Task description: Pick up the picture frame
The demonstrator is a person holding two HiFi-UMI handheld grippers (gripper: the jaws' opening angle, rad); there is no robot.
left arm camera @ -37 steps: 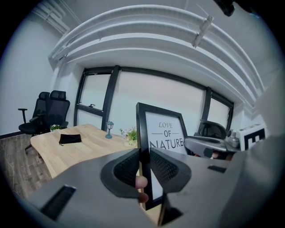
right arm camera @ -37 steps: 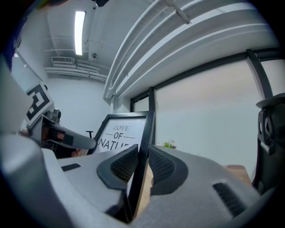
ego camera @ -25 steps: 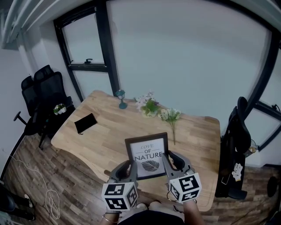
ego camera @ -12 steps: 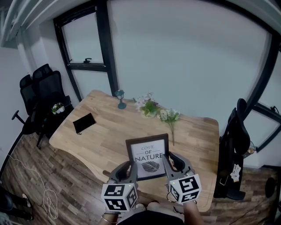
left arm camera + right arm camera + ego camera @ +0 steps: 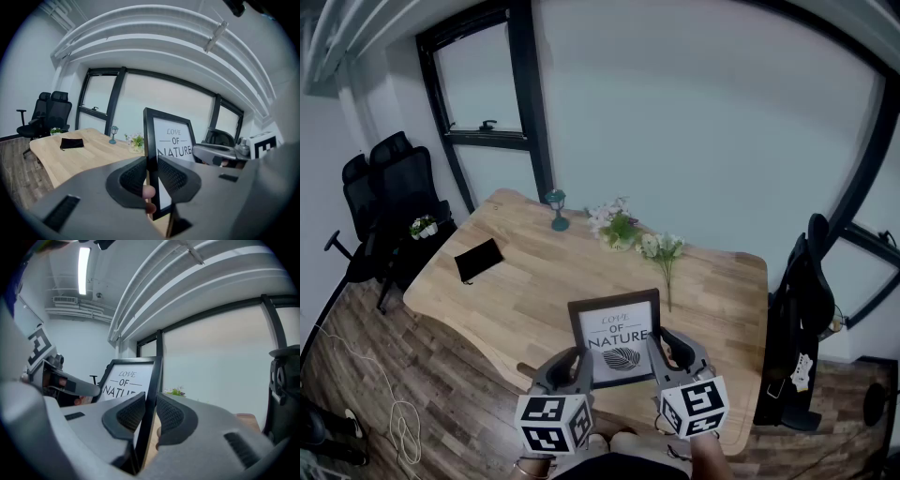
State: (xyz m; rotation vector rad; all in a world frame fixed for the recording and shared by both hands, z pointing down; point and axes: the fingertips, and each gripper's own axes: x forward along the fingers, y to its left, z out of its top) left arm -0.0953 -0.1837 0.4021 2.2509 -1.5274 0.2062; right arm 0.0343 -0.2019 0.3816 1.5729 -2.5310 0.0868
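Nothing visibly shifts since a second ago; the left gripper (image 5: 151, 174) stays clamped on the left rim of the black-rimmed rectangular picture frame (image 5: 617, 336) with its white "LOVE OF NATURE" leaf print, the right gripper (image 5: 149, 411) on its right rim; it stands upright between them; probably light, stiff, smooth-rimmed, with a fragile front, so opposite-rim grips suit it.

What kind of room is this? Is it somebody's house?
Most likely an office or meeting room, not a house: there is a long wooden table, black swivel office chairs beside it, and big dark-framed windows.
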